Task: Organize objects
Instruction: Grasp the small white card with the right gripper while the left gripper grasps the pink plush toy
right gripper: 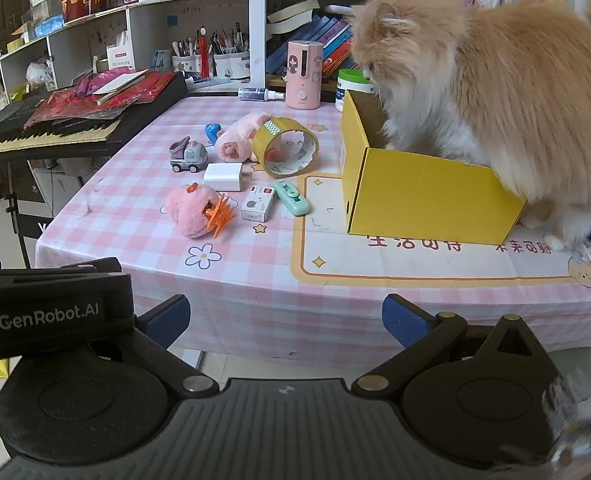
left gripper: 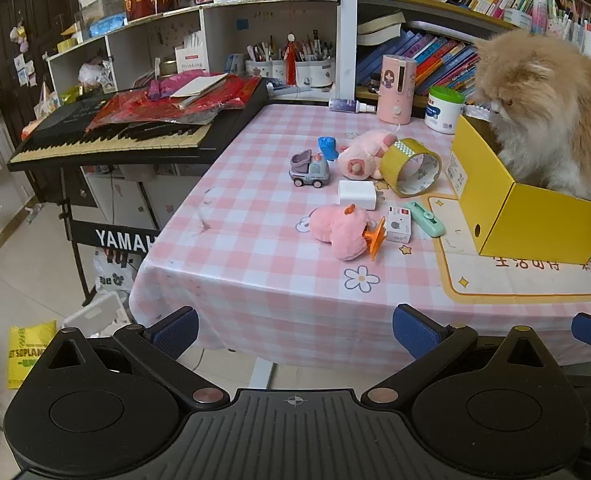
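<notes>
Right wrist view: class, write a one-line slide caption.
Open right gripper faces a table of toys while a cat stands in the yellow box.

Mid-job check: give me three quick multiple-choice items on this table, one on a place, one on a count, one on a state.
1. Where is the cat?
A. on the keyboard
B. half in the yellow box
C. on the floor
2. How many pink plush toys lie on the table?
A. one
B. two
C. four
3. The roll of tape is:
A. flat
B. on its edge
C. in the box

Answers: B, its front paws stand inside the box; B, one near the orange clip, one behind the tape; B, its hole faces the camera.
</notes>
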Demonstrator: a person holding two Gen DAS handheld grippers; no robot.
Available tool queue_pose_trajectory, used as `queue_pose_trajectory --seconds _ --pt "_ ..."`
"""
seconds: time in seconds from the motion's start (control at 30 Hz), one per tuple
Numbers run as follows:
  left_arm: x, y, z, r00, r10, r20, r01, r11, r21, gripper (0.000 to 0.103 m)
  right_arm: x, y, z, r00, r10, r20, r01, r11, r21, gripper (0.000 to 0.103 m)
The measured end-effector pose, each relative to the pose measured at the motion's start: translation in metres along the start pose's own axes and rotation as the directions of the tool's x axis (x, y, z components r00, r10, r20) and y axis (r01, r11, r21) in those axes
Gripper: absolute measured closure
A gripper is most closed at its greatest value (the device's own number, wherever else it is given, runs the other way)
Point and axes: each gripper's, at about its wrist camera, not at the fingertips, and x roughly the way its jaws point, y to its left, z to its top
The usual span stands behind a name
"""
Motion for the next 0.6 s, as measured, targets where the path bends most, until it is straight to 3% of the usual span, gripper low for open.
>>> queue_pose_trajectory --seconds 0.33,0.5,0.6 --pt "0.021 0.006 0.008 0.999 0.012 -0.030 -0.012 0.999 -0.032 0.000 0.014 0.004 0.008 1.000 0.026 -0.001 -0.026 0.999 -0.040 0.001" --pt "0.042 0.009 0.016 0.999 0.020 -0.047 -0.022 0.998 -0.054 0.000 0.031 0.005 0.017 0.998 0.055 -0.007 -0.055 0.997 -0.059 0.007" --pt "0.056 0.009 0.023 0.997 0.058 -0.053 -0.061 0.997 -0.051 0.000 0.051 0.006 0.025 0.996 0.082 -0.030 -0.084 0.994 -0.068 0.016"
